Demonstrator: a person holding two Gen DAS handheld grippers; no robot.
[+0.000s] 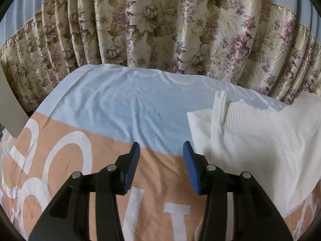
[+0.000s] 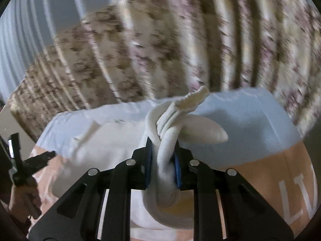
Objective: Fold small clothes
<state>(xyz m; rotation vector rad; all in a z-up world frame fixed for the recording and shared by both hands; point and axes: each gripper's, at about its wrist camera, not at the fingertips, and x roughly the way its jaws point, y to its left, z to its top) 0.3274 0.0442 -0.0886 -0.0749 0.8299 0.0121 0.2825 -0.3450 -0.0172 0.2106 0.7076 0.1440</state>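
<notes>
A white ribbed knit garment (image 1: 250, 132) lies spread on the bed at the right of the left wrist view. My left gripper (image 1: 161, 150) is open and empty, held over the bedsheet just left of the garment's edge. My right gripper (image 2: 162, 150) is shut on a bunched fold of the white garment (image 2: 166, 166), lifting it off the bed; a ribbed cuff (image 2: 192, 98) sticks out beyond the fingertips. The rest of the garment (image 2: 112, 140) trails to the left. The left gripper shows at the far left of the right wrist view (image 2: 36, 160).
The bedsheet (image 1: 120, 108) is light blue at the back and peach with large white letters in front. A floral curtain (image 1: 160, 24) hangs right behind the bed. A pale board (image 1: 10, 104) stands at the left edge.
</notes>
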